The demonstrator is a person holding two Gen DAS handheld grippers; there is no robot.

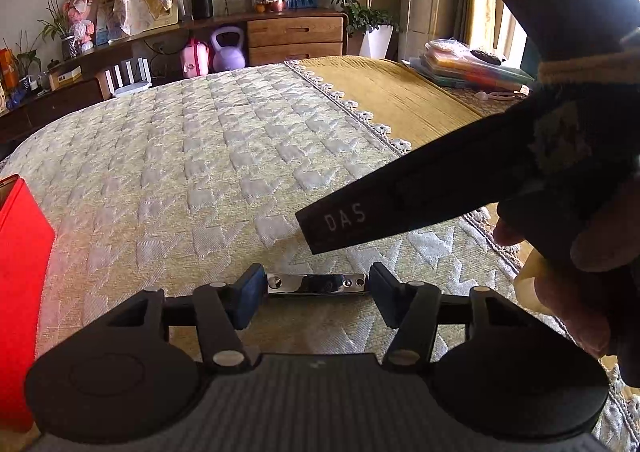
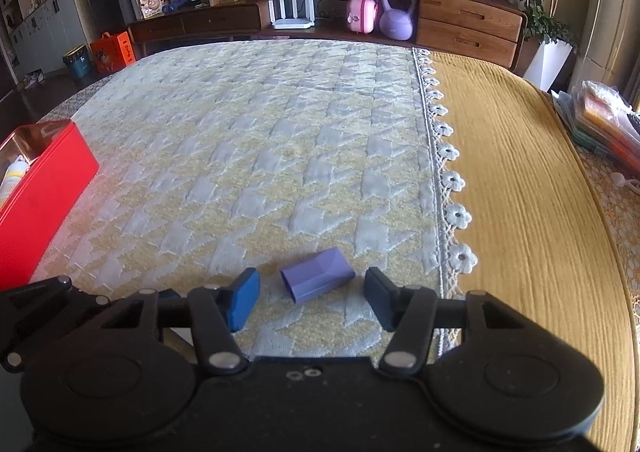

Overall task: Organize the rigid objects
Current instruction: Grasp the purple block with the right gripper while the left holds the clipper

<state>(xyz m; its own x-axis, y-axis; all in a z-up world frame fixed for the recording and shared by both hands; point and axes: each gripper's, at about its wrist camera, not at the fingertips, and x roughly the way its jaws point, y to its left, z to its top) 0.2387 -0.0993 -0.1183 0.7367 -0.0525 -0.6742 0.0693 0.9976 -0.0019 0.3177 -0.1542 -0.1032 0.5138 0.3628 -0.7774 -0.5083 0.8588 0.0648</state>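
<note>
In the left wrist view my left gripper [image 1: 316, 298] has its blue pads [image 1: 250, 300] against both ends of a shiny chrome bar [image 1: 316, 285], just above the quilted cover. In the right wrist view my right gripper [image 2: 312, 298] is open, with a small purple block [image 2: 318, 279] lying on the cover between its fingers, apart from both pads. A red box [image 2: 44, 188] stands open at the left edge, with a pale bottle inside; it also shows in the left wrist view [image 1: 20, 252].
The other hand-held gripper's black body [image 1: 420, 188] and the gloved hand cross the right side of the left view. A mustard blanket [image 2: 520, 192] covers the right part. Stacked coloured folders [image 2: 604, 128] lie far right. A wooden sideboard [image 2: 460, 20] stands behind.
</note>
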